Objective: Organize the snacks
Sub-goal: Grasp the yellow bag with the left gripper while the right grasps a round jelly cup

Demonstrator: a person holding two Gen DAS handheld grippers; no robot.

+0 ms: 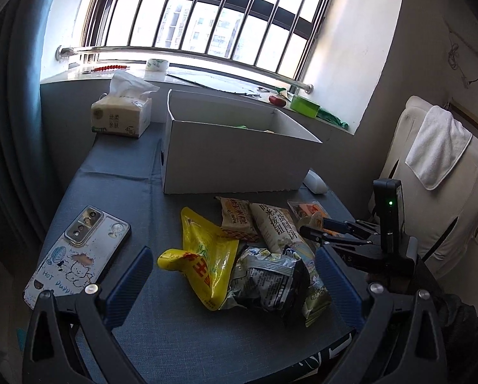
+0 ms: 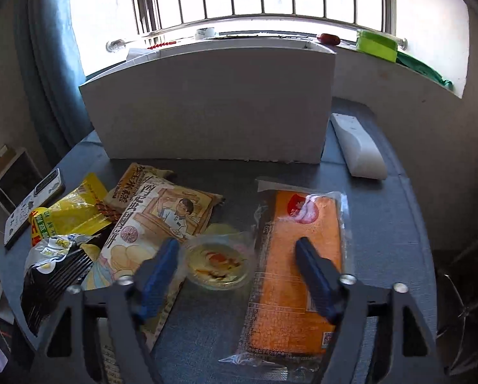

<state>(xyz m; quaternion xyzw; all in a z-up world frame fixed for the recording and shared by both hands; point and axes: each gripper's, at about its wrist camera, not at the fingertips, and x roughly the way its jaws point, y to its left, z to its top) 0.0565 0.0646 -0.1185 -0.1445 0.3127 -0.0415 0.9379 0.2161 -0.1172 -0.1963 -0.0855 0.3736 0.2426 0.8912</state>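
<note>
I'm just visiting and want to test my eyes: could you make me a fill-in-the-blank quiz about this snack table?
1. The phone lies with its cameras facing ____.
2. The big box behind the snacks is ____ in colour.
3. The right hand-held gripper has a small round ____ cup between its open fingers.
4. The tissue pack stands to the ____ of the box.

Missing words: up; white; clear; left

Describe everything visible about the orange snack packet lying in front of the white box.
The orange snack packet is a long flat rectangle in clear, glossy plastic wrap with crimped transparent ends. Its face is orange, with a red-and-pink emblem near the far end, dark print along its left edge and a small code square near the close end. It lies flat on the blue-grey tablecloth, lengthwise toward the white box, apart from it. The small round cup sits against its left edge. The open right gripper hovers over it, not gripping.
</note>
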